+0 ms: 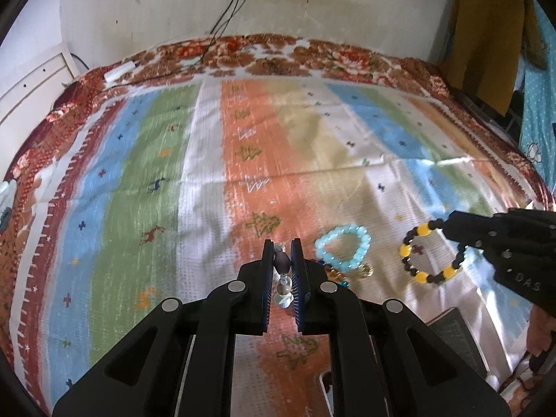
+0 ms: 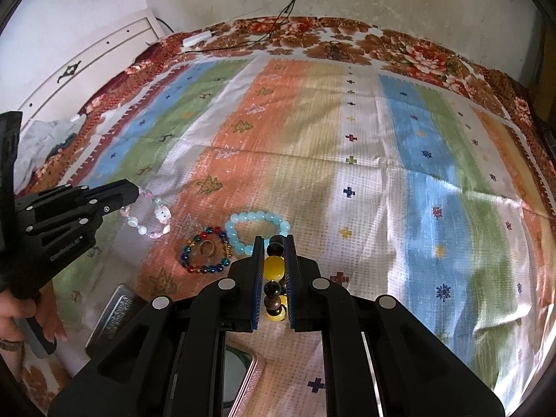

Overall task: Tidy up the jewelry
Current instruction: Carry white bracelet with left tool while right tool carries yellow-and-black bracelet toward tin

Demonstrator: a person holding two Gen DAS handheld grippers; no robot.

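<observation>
Two bracelets were off the bed at once, one in each gripper. Left gripper (image 1: pixel 281 248) was clamped narrow on a pale bracelet (image 2: pixel 149 217) of pink and white beads, which hung from the jaw tips over the striped cloth (image 1: pixel 208 160). Right gripper (image 2: pixel 272 243) was clamped narrow on a black-and-yellow bracelet (image 1: pixel 431 253), a yellow bead squeezed between the pads and the loop dangling clear of the cloth. Remaining on the cloth: an aqua bracelet (image 2: pixel 257 231), and just beside it a multicolour bracelet (image 2: pixel 206 252) with a ring (image 2: pixel 207 248) lying inside its loop. A dark tray (image 2: pixel 114 312) sat near the front edge, under the left gripper in the right wrist view; a second rimmed object (image 2: pixel 243 375) showed below the right gripper, what it was not clear. Judgement: both pieces were probably bound for storage. Risks: round beads pinched between flat pads could squirt out, dropping a bracelet back onto the others and tangling them. The hanging loops could swing and snag the tray edge on lowering. The elastic could stretch or break if a loop caught. With both grippers loaded and near each other, the loops might also knock together. The ring was small and could be nudged out of sight into a fold.
</observation>
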